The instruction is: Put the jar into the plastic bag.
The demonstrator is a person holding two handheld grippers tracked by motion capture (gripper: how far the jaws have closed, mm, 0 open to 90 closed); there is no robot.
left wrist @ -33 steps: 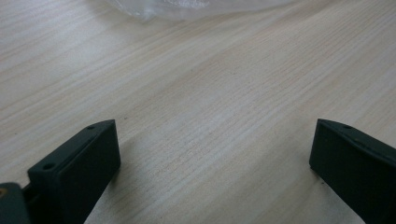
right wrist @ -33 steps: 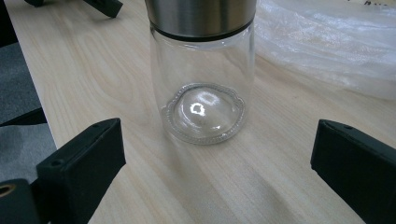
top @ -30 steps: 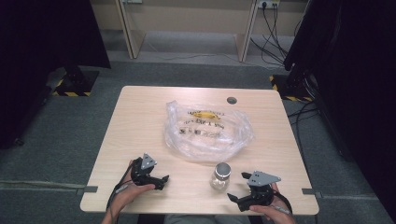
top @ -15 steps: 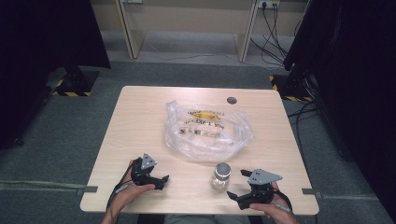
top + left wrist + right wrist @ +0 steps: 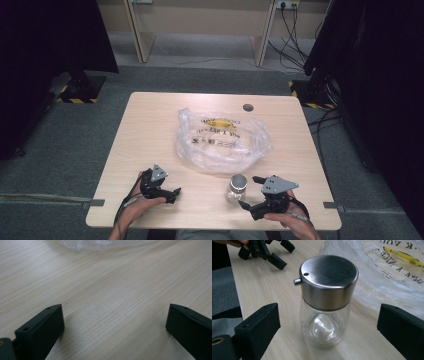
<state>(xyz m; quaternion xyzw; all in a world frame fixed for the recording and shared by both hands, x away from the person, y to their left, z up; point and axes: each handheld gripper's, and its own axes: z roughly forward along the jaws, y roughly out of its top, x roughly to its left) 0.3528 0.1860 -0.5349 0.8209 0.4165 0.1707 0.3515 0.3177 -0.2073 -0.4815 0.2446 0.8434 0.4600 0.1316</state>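
Note:
A small glass jar (image 5: 236, 188) with a steel lid stands upright near the table's front edge, just in front of a crumpled clear plastic bag (image 5: 222, 138) with yellow print. My right gripper (image 5: 251, 192) is open right beside the jar; in the right gripper view the jar (image 5: 325, 302) stands between the two spread jaws without touching them. At the front left of the table my left gripper (image 5: 175, 195) is open over bare wood (image 5: 112, 305), with nothing between its jaws. The bag's edge (image 5: 100, 243) lies ahead of it.
The wooden table (image 5: 150, 125) has a round grey cable port (image 5: 248, 107) at the back. Grey carpet surrounds it, with black curtains at both sides and cables (image 5: 295, 30) on the floor behind.

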